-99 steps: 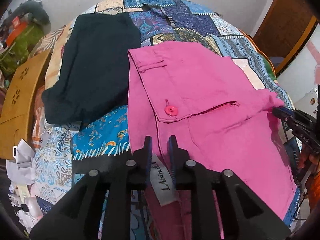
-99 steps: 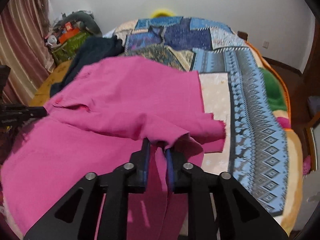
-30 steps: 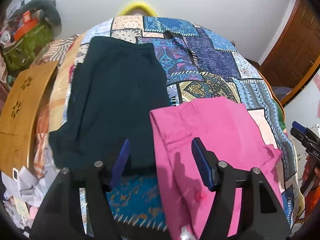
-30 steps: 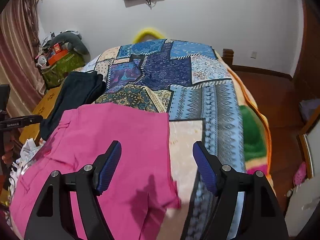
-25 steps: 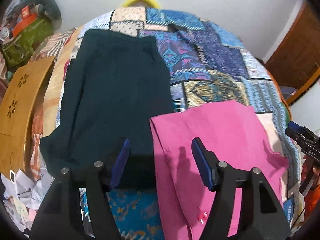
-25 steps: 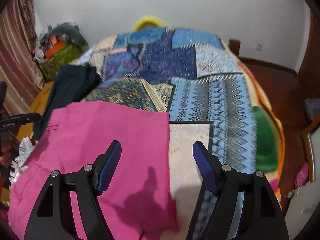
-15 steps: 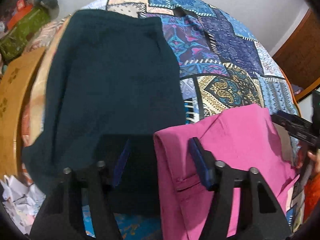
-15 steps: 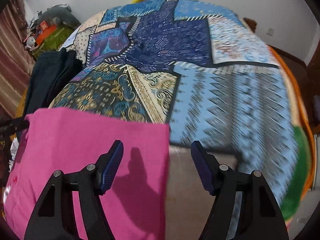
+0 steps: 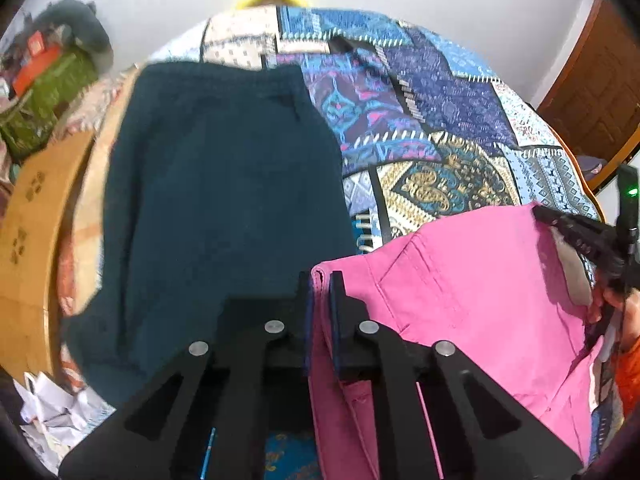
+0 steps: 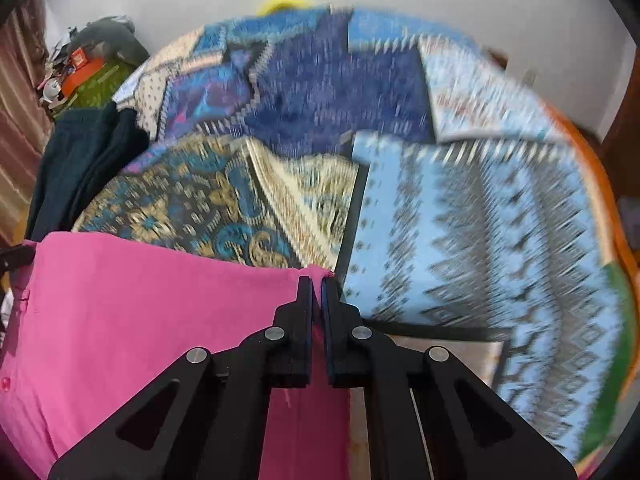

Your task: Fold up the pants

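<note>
On the bed: a patchwork bedspread (image 10: 460,208) is lying under everything
Pink pants (image 9: 472,292): lying folded at about 5 o'clock in the left wrist view and 8 o'clock in the right one, with a pink button (image 10: 5,383) showing at the left edge
Left gripper (image 9: 320,280): pinching down tight on the far left corner of the pink pants, with cloth bunching between the fingers
Right gripper (image 10: 316,284): clamping nearly flat on the far right corner of the same pants
Dark pants (image 9: 216,200): sitting flat at 10 o'clock, just beside the pink ones
Wooden board (image 9: 28,248): sitting at 9 o'clock, off the edge of the bed
Blur: smearing the right wrist view a lot
</note>
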Tool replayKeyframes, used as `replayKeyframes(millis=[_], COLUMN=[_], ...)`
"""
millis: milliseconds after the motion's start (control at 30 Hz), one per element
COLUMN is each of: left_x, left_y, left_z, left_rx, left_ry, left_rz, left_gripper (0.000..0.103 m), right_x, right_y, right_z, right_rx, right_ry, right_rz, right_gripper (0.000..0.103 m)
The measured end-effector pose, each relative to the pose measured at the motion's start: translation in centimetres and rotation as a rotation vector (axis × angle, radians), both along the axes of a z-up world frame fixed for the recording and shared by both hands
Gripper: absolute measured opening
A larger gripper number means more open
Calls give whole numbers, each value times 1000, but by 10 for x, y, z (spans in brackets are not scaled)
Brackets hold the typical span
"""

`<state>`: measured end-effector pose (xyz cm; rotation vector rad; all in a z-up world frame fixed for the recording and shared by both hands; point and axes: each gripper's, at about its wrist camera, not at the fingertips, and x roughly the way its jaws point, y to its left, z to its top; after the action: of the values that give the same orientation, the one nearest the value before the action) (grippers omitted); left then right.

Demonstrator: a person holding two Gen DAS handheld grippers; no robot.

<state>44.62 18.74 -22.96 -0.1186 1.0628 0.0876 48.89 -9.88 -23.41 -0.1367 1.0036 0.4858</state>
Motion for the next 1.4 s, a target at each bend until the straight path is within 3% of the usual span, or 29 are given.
replayKeyframes(millis=[333, 467, 867, 1400], left_x=[-28, -56, -154, -247], left_y=[-5, -11, -60, -92], left_z=[76, 99, 136, 104], left_rx=[66, 73, 113, 78], left_ry=[-169, -195, -266, -209], left_rz=[-22, -28, -108, -173], left_gripper=[7, 7, 7, 7], right_x=[-30, -57, -126, -209], right_y=[-22, -28, -57, -103], right_z=[101, 126, 145, 112], right_rx=[197, 210, 210, 185], right_ry=[-168, -197, -229, -165], right_rz=[-30, 5, 46, 36], right_gripper=[3, 3, 3, 3])
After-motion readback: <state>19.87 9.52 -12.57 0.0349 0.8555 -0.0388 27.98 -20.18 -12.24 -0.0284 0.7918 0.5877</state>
